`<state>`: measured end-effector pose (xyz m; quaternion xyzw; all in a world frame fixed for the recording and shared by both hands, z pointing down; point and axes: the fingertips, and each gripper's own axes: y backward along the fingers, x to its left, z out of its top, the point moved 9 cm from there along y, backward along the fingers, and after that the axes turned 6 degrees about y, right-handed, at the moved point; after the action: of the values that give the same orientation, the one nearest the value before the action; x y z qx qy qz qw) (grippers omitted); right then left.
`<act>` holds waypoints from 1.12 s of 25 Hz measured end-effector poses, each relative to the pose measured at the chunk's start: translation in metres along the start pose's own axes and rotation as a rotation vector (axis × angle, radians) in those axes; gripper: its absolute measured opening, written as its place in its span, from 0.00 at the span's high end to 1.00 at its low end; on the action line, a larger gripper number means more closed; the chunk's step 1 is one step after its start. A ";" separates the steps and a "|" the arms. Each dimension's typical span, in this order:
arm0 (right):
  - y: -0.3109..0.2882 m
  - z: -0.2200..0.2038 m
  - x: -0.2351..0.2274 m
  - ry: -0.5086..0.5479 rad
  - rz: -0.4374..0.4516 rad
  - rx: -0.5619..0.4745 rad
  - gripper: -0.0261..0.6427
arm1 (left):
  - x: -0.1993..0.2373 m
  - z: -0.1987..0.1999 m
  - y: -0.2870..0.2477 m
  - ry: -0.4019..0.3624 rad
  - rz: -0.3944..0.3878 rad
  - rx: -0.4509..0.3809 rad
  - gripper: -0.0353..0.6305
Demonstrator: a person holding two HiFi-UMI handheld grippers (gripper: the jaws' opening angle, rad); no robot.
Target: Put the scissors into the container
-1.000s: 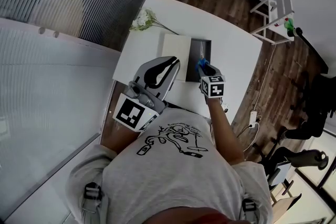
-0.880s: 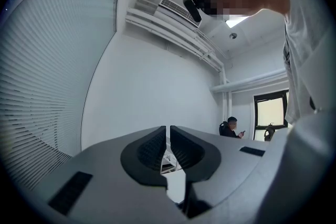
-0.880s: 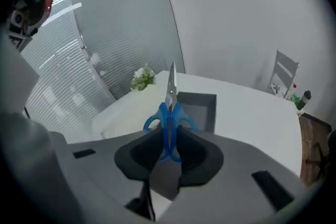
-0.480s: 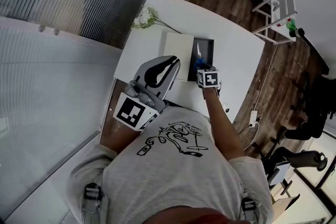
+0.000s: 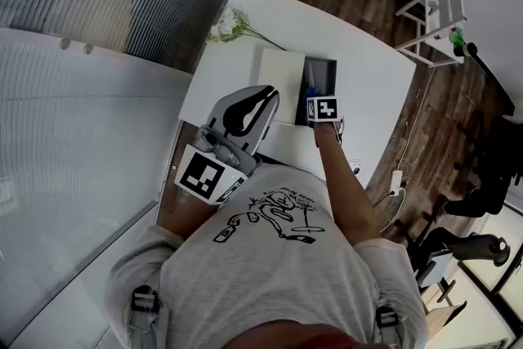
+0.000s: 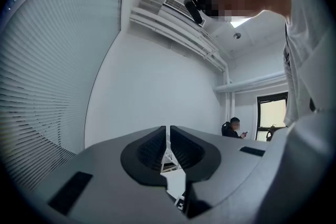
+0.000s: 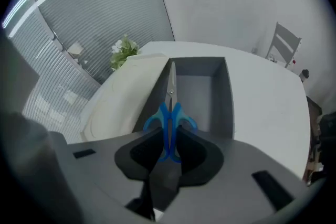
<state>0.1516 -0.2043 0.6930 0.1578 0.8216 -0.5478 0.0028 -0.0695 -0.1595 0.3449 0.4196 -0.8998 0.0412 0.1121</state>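
The scissors [image 7: 169, 118] have blue handles and steel blades. My right gripper [image 7: 169, 150] is shut on the handles, and the blades point down into the open grey container [image 7: 229, 97]. In the head view the right gripper [image 5: 313, 96] hangs over the near end of the container [image 5: 325, 68], and only a bit of the blue scissors [image 5: 310, 84] shows past the marker cube. My left gripper [image 5: 245, 112] stays near my body, off the table's near left edge. In the left gripper view the left gripper [image 6: 168, 145] is shut with nothing between its fingers.
A white lid or tray [image 7: 128, 97] lies against the container's left side. White flowers [image 7: 122, 52] sit at the far left corner of the white table [image 5: 368, 86]. A white chair [image 5: 429, 12] stands past the table's right. A seated person [image 6: 233, 127] is far off.
My right gripper has gone forward and down with the scissors, from the table's near edge to over the container. The left gripper has stayed put.
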 end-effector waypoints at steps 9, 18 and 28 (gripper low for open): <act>-0.015 -0.004 0.002 -0.063 0.005 0.065 0.83 | 0.004 0.000 0.004 0.016 0.013 0.006 0.89; -0.025 -0.007 0.001 -0.082 -0.028 0.094 0.83 | 0.008 -0.002 0.006 0.019 0.022 0.013 0.89; -0.027 -0.006 0.002 -0.079 -0.031 0.091 0.82 | 0.010 -0.003 0.009 0.015 0.028 0.013 0.89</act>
<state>0.1441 -0.2075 0.7195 0.1234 0.7973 -0.5905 0.0197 -0.0822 -0.1602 0.3502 0.4075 -0.9044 0.0520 0.1156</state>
